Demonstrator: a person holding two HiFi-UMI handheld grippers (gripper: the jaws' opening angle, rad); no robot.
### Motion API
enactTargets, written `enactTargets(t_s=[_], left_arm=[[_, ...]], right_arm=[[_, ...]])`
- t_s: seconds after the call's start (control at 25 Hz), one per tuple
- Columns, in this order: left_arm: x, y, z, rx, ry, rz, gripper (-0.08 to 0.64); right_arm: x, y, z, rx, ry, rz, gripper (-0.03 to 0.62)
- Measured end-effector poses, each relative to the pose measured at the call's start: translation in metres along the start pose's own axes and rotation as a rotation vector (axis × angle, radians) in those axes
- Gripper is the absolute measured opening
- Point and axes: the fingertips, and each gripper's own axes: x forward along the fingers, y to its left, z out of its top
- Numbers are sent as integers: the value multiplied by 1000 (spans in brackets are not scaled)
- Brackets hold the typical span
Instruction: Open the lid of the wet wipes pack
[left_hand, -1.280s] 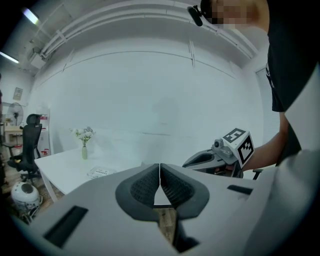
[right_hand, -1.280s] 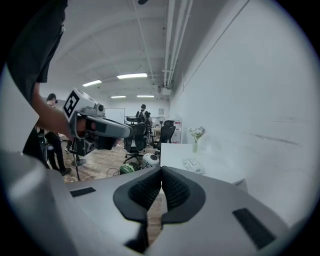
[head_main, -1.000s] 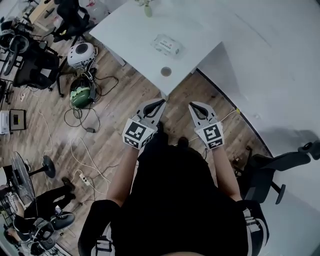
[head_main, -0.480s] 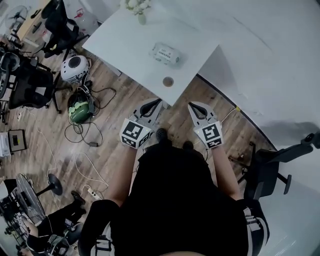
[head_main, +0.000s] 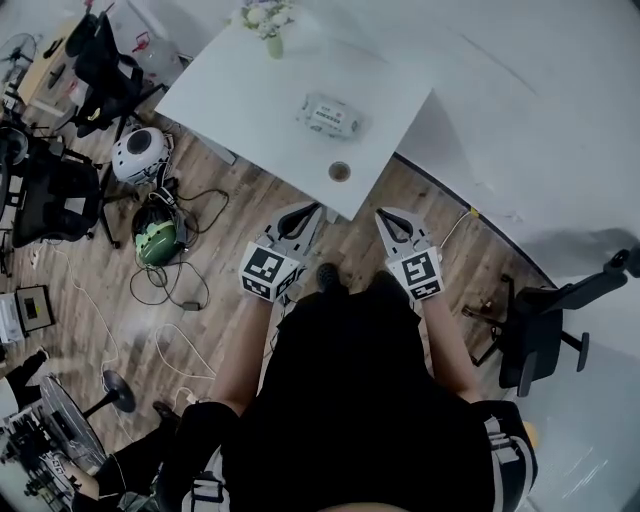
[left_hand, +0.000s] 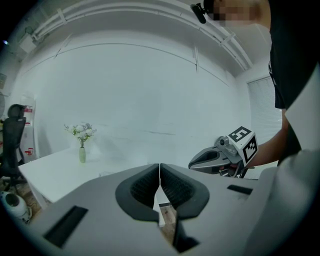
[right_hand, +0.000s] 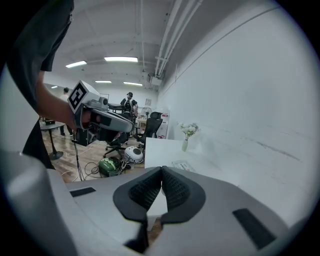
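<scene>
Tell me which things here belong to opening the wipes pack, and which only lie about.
For the job: wipes pack on the table; left gripper and right gripper, both shut and empty.

Lying about: vase with flowers, round disc near the table edge, chair, cables on the floor.

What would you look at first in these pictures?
The eye lands first on the two grey tools with black-and-white marker cubes, the left tool and the right tool. Both are shut and empty, held side by side over the wooden floor. Just ahead is a white table, with the wipes pack near its middle and a vase of flowers at its far edge.
</scene>
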Motion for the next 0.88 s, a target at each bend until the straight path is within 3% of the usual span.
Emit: enactTargets(t_s=[0.52, 0.88], left_arm=[[0, 27, -1, -17, -2, 29, 25], [24, 54, -1, -44, 24, 67, 25]], right_arm=[[31, -8, 12, -16, 0, 18, 17], [66, -44, 21, -59, -13, 36, 17]])
